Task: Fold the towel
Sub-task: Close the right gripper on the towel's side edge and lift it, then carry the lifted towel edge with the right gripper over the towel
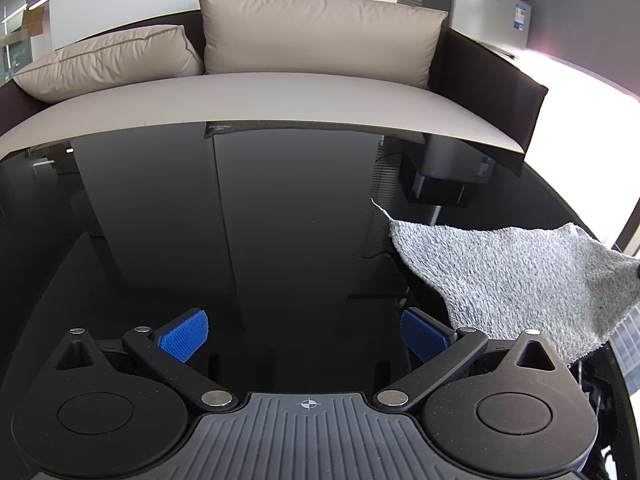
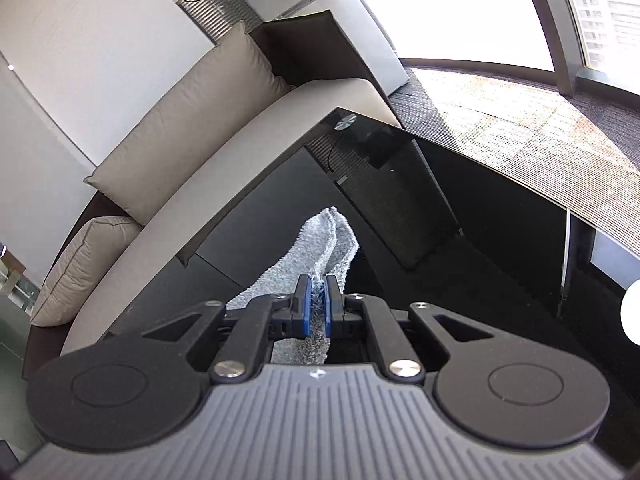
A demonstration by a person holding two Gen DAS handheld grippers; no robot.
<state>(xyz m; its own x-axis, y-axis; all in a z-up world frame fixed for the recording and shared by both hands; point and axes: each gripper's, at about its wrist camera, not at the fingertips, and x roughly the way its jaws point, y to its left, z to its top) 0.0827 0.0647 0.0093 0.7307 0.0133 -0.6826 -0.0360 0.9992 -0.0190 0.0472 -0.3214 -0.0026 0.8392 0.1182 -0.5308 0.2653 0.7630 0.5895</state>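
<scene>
A grey terry towel [image 1: 516, 276] hangs in the air at the right of the left wrist view, lifted over the black glass table [image 1: 280, 220]. My left gripper [image 1: 304, 334] is open and empty, its blue pads [image 1: 184, 338] wide apart above the table, left of the towel. In the right wrist view my right gripper [image 2: 316, 306] is shut on the towel [image 2: 320, 248]; cloth shows between the blue pads [image 2: 304, 304] and droops forward and below them.
A beige sofa [image 1: 260, 96] with two cushions [image 1: 316, 36] runs along the table's far edge. A dark armrest [image 1: 492, 88] and a silver appliance [image 1: 488, 8] stand at the back right. The table's far corner [image 2: 344, 120], carpet and bright windows [image 2: 460, 8] show in the right wrist view.
</scene>
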